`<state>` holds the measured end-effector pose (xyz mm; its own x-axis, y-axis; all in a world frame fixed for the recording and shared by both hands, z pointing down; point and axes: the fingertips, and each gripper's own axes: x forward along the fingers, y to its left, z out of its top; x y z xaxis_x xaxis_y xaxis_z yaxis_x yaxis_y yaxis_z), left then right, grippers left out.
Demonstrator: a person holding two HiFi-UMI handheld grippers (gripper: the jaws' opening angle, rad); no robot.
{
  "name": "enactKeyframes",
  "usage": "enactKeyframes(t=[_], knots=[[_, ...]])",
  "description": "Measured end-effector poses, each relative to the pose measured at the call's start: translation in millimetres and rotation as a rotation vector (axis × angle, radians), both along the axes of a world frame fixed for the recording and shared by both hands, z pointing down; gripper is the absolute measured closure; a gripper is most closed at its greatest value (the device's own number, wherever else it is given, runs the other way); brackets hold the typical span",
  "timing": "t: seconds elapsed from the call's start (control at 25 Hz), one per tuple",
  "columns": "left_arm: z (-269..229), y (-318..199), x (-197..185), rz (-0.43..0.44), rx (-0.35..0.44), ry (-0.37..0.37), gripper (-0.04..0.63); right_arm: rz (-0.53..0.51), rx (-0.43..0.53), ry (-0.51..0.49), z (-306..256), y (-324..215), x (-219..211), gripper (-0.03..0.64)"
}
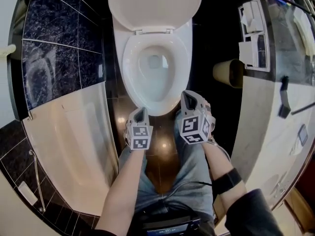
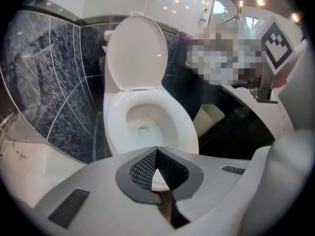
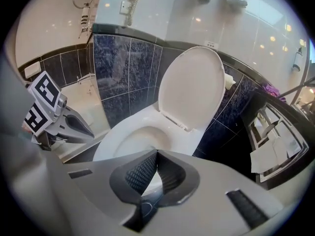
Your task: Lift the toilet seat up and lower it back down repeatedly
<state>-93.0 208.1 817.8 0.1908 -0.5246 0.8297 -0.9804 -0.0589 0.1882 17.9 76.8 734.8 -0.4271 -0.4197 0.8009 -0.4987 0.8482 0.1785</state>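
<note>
**A:** Where is the seat [image 1: 129, 68] now?

**B:** It lies flat on the bowl [image 1: 155, 75]. The lid [image 1: 155, 4] behind it stands up and leans back.

**A:** And our claws?

**B:** Both hang just in front of the bowl, near the seat's front edge. The left claw [image 1: 140, 110] is squeezed tight with nothing in it. The right claw [image 1: 189, 94] is squeezed tight too, and it has nothing either. As far as we can see, neither one touches the seat.

**A:** So which step are we on?

**B:** We think we are about to lift. The seat is down, so up comes next.

**A:** How do we do that with pinched claws?

**B:** We could slide one under the front edge and push up. Or we could open one claw, pinch the edge, and swing it back toward the lid.

**A:** What must we watch for?

**B:** The seat turns on its hinge [image 1: 153, 31] at the back. So we should follow a round path and not pull straight up. We should go slow near the top so it does not bang the lid. Then we bring it down softly.
</note>
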Motion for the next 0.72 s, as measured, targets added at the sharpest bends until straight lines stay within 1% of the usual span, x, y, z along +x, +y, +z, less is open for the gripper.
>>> enactKeyframes(t=[0.12,0.24,0.48,0.64,0.72], knots=[[-56,-7,-3,0.020,0.047,-0.013,0.595,0.018,-0.006,-0.024,-42,1,1,0.600],[-117,-33,-18,0.028,0.126,-0.039,0.595,0.039,0.028,-0.073,-90,-15,-9,0.600],[-249,-52,-43,0.011,0.247,-0.071,0.595,0.086,0.047,-0.171,-197,-23,-25,0.598],[-319,-57,-60,-0.031,0.307,-0.075,0.595,0.077,0.079,-0.235,-259,-32,-36,0.598],[-351,-58,-65,-0.028,0.338,-0.085,0.595,0.069,0.100,-0.265,-289,-36,-39,0.598]])
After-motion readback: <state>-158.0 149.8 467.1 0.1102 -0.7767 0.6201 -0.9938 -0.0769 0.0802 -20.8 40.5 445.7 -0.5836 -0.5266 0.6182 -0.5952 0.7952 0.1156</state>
